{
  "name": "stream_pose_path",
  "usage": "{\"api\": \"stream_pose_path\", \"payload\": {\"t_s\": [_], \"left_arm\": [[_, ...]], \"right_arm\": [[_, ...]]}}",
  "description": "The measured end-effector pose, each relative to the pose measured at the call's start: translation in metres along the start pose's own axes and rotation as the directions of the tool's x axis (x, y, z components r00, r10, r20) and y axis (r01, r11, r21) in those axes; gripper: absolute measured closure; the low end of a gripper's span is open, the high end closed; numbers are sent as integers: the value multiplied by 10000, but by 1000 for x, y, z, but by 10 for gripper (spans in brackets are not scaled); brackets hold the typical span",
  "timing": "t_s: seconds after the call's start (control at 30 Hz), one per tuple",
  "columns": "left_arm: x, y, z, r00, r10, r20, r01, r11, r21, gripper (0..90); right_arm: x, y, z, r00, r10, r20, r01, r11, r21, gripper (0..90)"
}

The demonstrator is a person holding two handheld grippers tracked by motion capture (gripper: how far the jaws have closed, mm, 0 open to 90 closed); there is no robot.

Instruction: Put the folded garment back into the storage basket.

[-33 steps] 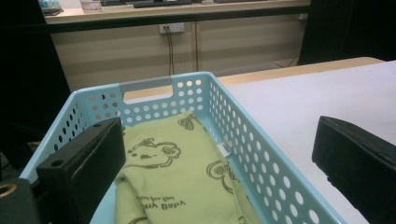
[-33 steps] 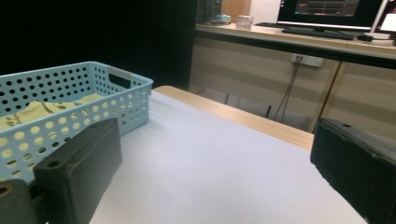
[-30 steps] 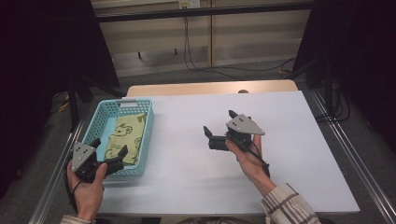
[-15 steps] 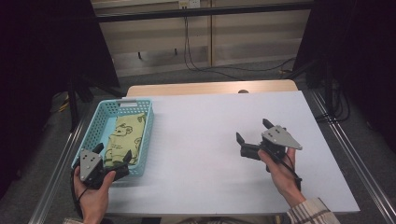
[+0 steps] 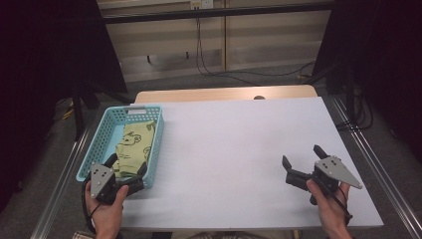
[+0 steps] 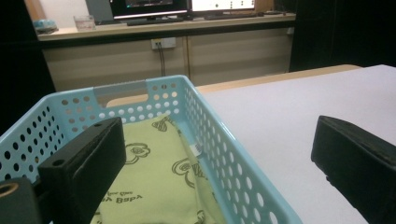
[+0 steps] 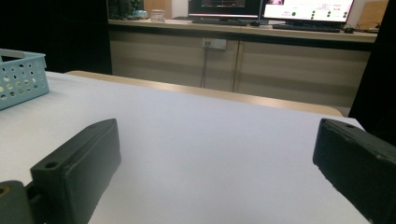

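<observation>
A light blue perforated basket (image 5: 98, 143) sits at the table's left side with a folded green printed cloth (image 5: 134, 143) lying in it. My left gripper (image 5: 128, 163) is open at the basket's near right corner, jaws straddling the wall with nothing between them. In the left gripper view the left gripper (image 6: 215, 140) looks along the basket (image 6: 224, 158) wall, with the cloth (image 6: 154, 177) flat inside. My right gripper (image 5: 301, 155) stands open and empty over the bare white table near the front right. In the right gripper view the right gripper (image 7: 217, 140) faces the table, with the basket (image 7: 21, 77) corner far left.
The white table top (image 5: 234, 144) spreads wide between the two grippers. A wooden strip (image 5: 224, 93) runs along its far edge, with cables on the floor behind. Metal rails flank both sides. A counter with monitors (image 7: 303, 11) stands beyond the table.
Both hands have drawn back toward the near edge. The right gripper moved from the table's middle to the front right. The left slid to the basket's near corner.
</observation>
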State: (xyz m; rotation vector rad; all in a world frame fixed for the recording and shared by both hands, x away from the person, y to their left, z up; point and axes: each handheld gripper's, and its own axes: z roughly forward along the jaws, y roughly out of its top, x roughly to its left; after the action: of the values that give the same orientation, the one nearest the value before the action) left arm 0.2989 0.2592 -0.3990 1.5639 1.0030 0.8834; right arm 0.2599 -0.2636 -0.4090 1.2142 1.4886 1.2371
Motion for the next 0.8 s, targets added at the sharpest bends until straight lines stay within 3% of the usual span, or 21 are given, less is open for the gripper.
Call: {"api": "stream_pose_path", "payload": {"t_s": [0.03,0.2,0.4,0.57,0.7,0.73,0.8], "left_arm": [[0,-1,0,9999,-130,-20,130,9999,-5,30],[0,-4,-2,9997,-6,-251,11,9998,195,30],[-2,-7,-7,9991,-175,-389,178,9998,75,29],[1,-8,-8,9998,-112,-172,118,9994,320,29],[4,-10,-7,9986,-467,-252,473,9986,228,29],[6,-10,-8,9989,-340,-321,350,9989,314,29],[6,-11,-6,9976,-610,-317,619,9977,273,29]], "right_arm": [[0,-1,-2,10000,-23,-1,23,10000,-36,4],[-1,-7,-15,9999,48,105,-46,9999,-159,3],[-1,-17,-25,10000,78,28,-78,9998,-176,0],[4,-17,-24,9998,-104,-172,98,9994,-337,0],[3,-17,-21,9998,-58,-200,51,9994,-331,0],[3,-17,-21,9996,-96,-249,87,9993,-353,0],[3,-18,-20,9996,-115,-274,106,9994,-334,0]]}}
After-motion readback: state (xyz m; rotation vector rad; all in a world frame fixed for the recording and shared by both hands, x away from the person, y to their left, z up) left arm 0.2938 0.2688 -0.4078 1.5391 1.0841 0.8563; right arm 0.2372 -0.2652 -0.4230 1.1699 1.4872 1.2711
